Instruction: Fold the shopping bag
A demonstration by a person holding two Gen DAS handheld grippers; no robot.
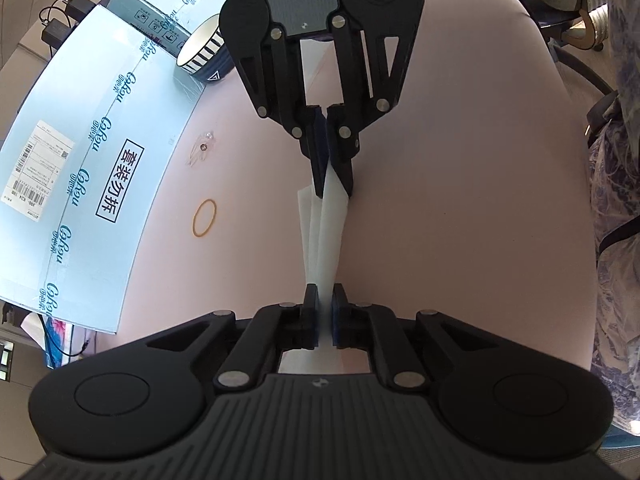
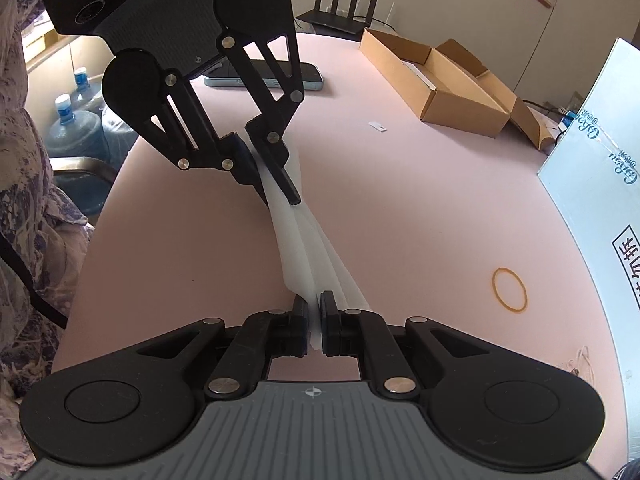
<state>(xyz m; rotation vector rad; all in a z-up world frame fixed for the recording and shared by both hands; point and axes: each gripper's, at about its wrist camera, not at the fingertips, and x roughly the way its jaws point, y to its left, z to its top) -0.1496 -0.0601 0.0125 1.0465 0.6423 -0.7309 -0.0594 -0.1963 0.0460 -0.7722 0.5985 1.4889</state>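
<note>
Both grippers, left point(image 1: 325, 316) and right point(image 2: 315, 322), clamped tight on bag point(image 1: 326, 232), strip taut between. Risk: thin film slips or tears if pulled apart.

An office or back room, by the look of it. A pale pink bench point(image 2: 400, 184) carries workaday clutter: at one o'clock in the right wrist view an open cardboard box point(image 2: 440, 80), at twelve a black router point(image 2: 340, 12) with four aerials against a plain wall, and a phone point(image 2: 280, 74) lying flat. Water-cooler bottles point(image 2: 68, 124) stand on the floor at ten o'clock. In the left wrist view, power adapters point(image 1: 76, 8) sit at eleven beside a large printed carton point(image 1: 92, 168).
</note>
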